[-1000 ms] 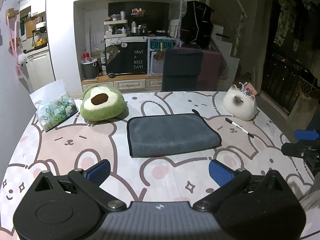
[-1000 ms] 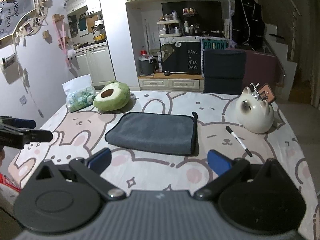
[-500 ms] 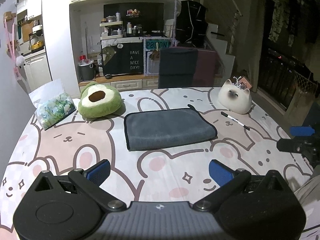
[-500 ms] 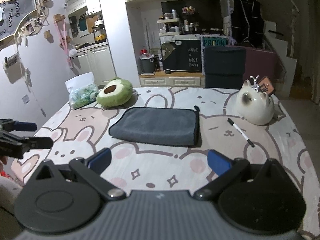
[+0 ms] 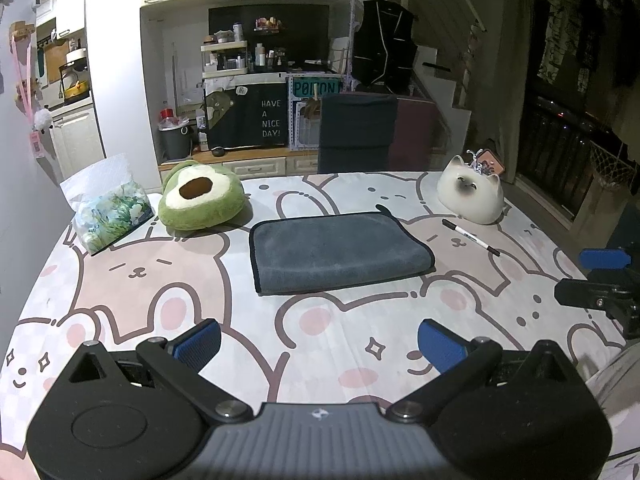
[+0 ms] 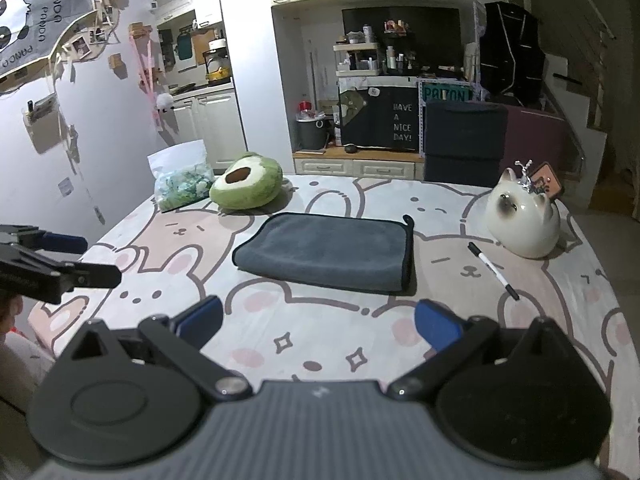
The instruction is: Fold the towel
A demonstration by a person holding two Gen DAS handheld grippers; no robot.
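Left gripper (image 5: 318, 344) spread wide, holding nothing; right gripper (image 6: 318, 320) likewise. Folded grey towel (image 5: 338, 252) flat mid-table, well ahead of both. Marker pen (image 5: 471, 237) right; avocado plush (image 5: 200, 200) back left.

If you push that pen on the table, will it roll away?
Probably a little. The pen looks thin and round, lying flat on the tablecloth, so a sideways nudge could roll it. The soft cloth might slow it. A clip on its cap could stop it, but that is too small to tell.
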